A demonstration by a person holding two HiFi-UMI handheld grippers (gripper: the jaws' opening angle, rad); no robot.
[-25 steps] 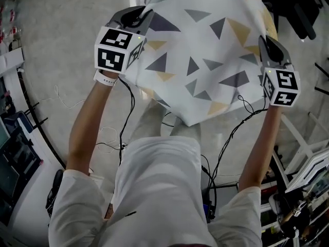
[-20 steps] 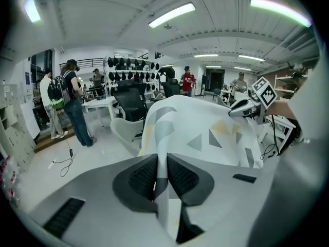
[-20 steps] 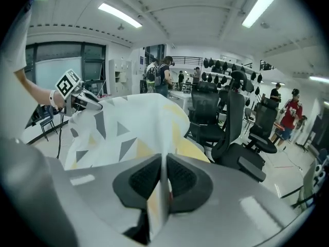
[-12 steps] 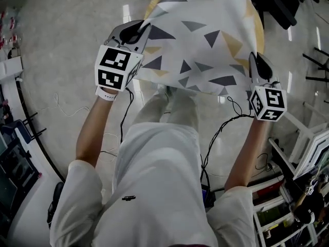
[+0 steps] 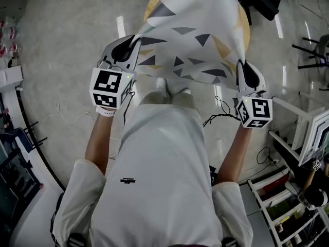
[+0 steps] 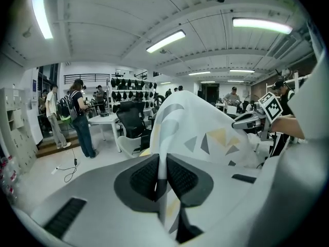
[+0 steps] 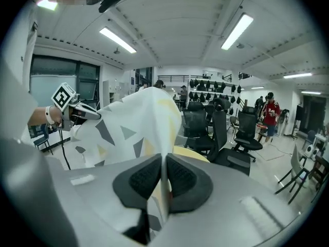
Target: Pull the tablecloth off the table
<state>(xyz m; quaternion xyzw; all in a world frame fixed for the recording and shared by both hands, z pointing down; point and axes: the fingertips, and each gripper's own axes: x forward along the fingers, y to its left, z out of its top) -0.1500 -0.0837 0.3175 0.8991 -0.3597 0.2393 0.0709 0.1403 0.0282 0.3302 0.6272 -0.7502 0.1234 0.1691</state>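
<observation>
A white tablecloth with grey and yellow triangles hangs stretched between my two grippers, its far part draped over a round yellow table. My left gripper is shut on the cloth's left corner. In the left gripper view the cloth runs pinched between the pads of that gripper, whose jaws have just been closing tighter on it. My right gripper is shut on the right corner. In the right gripper view the fabric passes between the jaws of that gripper.
Black cables trail on the floor by the person's legs. White shelving stands at the right. Office chairs and desks lie beyond the table, and people stand further back.
Both grippers have drawn back toward the person and risen, dragging the cloth with them. More of the round tabletop's rim shows at the far side.
</observation>
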